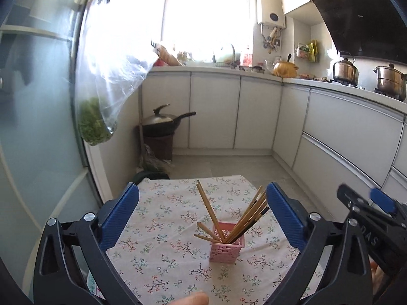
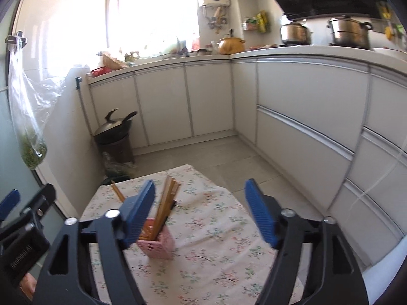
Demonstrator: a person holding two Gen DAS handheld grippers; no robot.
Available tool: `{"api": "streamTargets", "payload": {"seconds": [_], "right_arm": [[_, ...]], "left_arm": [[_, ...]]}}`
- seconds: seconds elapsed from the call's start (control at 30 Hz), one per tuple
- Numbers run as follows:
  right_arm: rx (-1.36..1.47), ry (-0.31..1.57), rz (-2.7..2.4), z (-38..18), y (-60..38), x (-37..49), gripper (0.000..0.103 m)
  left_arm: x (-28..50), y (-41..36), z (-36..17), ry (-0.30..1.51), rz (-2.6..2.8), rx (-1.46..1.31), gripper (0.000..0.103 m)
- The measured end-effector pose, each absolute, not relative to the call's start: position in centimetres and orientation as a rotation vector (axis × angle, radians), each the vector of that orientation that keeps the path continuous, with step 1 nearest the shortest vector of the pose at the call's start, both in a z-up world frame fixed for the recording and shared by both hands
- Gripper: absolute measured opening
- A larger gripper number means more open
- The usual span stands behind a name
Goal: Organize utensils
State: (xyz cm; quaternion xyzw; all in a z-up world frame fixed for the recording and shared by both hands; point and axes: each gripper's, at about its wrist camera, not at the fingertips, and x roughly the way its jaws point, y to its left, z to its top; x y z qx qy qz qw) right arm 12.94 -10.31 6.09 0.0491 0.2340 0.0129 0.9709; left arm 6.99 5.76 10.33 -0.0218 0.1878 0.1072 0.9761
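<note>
A pink lattice holder (image 1: 227, 244) stands on the floral tablecloth (image 1: 162, 228) and holds several wooden chopsticks (image 1: 250, 216) that fan out of its top. My left gripper (image 1: 203, 213) is open and empty, held above the table with the holder between and beyond its blue fingers. The holder also shows in the right wrist view (image 2: 157, 247), partly behind the left blue finger (image 2: 138, 211) of my right gripper (image 2: 203, 212), which is open and empty. The right gripper shows at the right edge of the left wrist view (image 1: 368, 203).
The small table (image 2: 216, 241) stands on a tiled floor ringed by white cabinets (image 1: 216, 109). A wok (image 1: 162, 122) sits on a stool at the far left. A plastic bag of greens (image 1: 99, 117) hangs by the glass door. Pots (image 1: 346, 70) stand on the counter.
</note>
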Motion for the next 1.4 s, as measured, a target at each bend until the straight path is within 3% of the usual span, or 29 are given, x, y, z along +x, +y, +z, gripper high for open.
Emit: {"api": "streamTargets", "payload": {"seconds": [0.07,0.17,1.4], "right_arm": [[0.099,0.456,-0.028,5.4,-11.3,11.9,0.091],[0.108,0.441,-0.075,4.5,-12.7,10.5,0.097],[0.102,0.480,-0.164,1.7,-15.7,8.0,0.097]], "left_arm": [[6.2,5.0,10.1,0.359,0.220,-0.034,0.096],[5.6,4.6,9.4,0.360,0.188,-0.046,0.096],[5.8,1.1,6.7,0.451,0.169,-0.009,0.096]]}}
